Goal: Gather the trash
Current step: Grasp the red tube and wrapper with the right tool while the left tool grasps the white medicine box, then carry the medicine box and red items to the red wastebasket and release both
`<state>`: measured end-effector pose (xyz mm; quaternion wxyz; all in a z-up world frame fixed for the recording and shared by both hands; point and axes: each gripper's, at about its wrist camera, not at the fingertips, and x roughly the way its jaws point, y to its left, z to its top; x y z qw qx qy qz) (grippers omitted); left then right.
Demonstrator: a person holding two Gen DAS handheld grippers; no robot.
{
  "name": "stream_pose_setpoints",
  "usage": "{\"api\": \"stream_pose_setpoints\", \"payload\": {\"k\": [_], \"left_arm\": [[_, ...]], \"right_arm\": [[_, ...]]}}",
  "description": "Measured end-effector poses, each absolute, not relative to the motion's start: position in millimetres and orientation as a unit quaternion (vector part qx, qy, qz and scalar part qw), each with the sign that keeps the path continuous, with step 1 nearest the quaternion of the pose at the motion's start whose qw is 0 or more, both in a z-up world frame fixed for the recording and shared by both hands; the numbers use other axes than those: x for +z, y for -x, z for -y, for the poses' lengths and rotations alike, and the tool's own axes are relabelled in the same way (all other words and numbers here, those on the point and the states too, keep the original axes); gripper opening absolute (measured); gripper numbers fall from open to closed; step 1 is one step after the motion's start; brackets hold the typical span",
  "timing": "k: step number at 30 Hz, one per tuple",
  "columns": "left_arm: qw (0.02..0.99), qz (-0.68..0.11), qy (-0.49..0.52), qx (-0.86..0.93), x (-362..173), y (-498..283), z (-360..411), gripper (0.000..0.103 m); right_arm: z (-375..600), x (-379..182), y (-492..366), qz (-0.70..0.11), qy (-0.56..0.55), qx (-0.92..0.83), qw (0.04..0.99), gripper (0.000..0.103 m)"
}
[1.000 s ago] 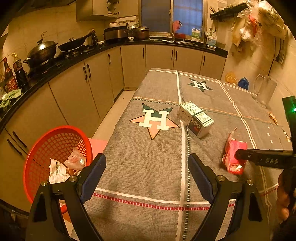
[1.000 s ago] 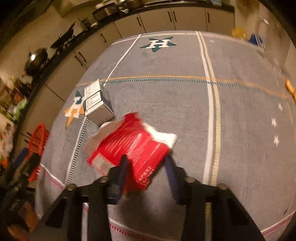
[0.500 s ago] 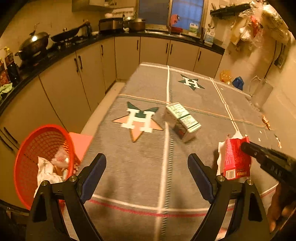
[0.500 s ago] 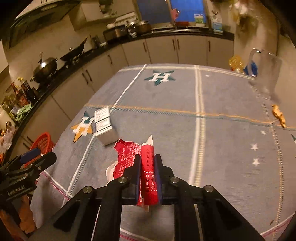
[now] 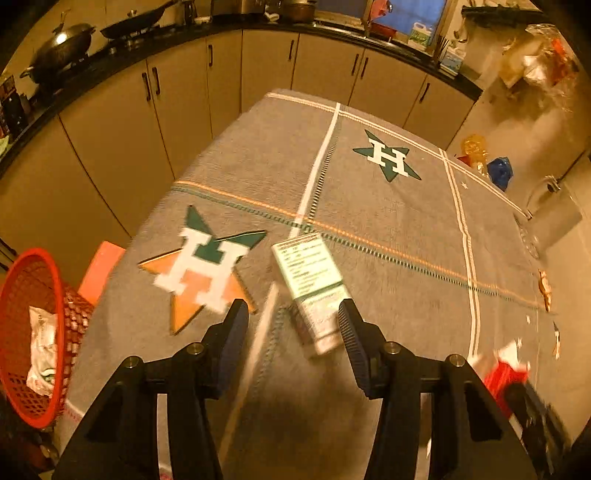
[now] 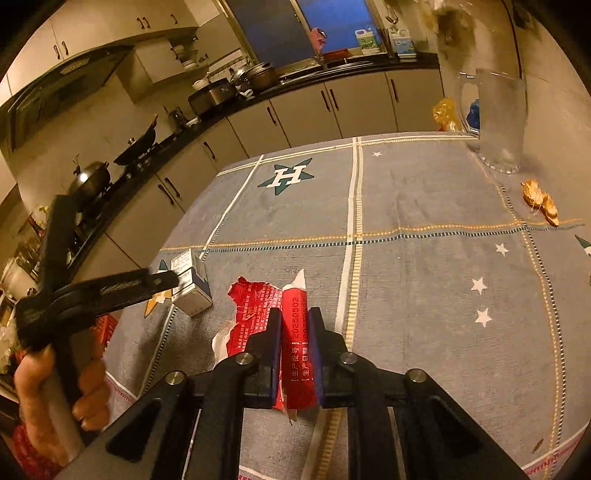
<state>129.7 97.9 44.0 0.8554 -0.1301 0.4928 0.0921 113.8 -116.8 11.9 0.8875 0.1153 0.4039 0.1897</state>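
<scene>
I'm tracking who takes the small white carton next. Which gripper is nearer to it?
Left. The left gripper straddles the white carton, its jaws just closing but not yet gripping. The right gripper sits apart, clamped on the red wrapper.

A grey cloth (image 5: 388, 229) with star-and-H emblems covers the tabletop. Relative to that cloth: a clear glass pitcher (image 6: 496, 122) stands on its far right corner, and a crumpled yellow wrapper (image 6: 447, 112) and a blue one (image 5: 499, 172) lie just past its far edge. Beyond the cloth's left side runs a dark counter above beige cabinet doors (image 5: 184, 110), carrying a lidded wok (image 5: 59, 48) and a frying pan (image 6: 142, 142). A window (image 6: 325, 26) sits behind the far end.
</scene>
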Motion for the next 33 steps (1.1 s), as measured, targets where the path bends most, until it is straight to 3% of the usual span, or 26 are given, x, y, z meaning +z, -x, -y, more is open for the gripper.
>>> {"api": "stream_pose_setpoints", "payload": {"k": [4,8,14,20,33], "left_arm": [[0.857,-0.491,0.116,0.106,39.7,-144.3,-89.2,0.056],[0.858,-0.492,0.104,0.101,38.9,-154.8,-84.7,0.056],[0.858,-0.496,0.096,0.091,31.1,-165.1,-85.0,0.051],[0.858,-0.502,0.079,0.069,20.9,-157.8,-79.0,0.037],[0.888,-0.457,-0.002,0.052,24.3,-68.6,-62.1,0.036]], "right_arm": [[118.1,15.3,-111.1,-0.398,-0.117,0.190,0.890,0.015],[116.1,14.2,-109.8,-0.398,-0.112,0.191,0.890,0.015],[115.3,11.1,-112.4,-0.403,-0.112,0.187,0.889,0.015],[114.5,8.5,-115.2,-0.405,-0.110,0.184,0.889,0.015],[102.9,10.5,-105.3,-0.391,-0.088,0.188,0.897,0.015]]}}
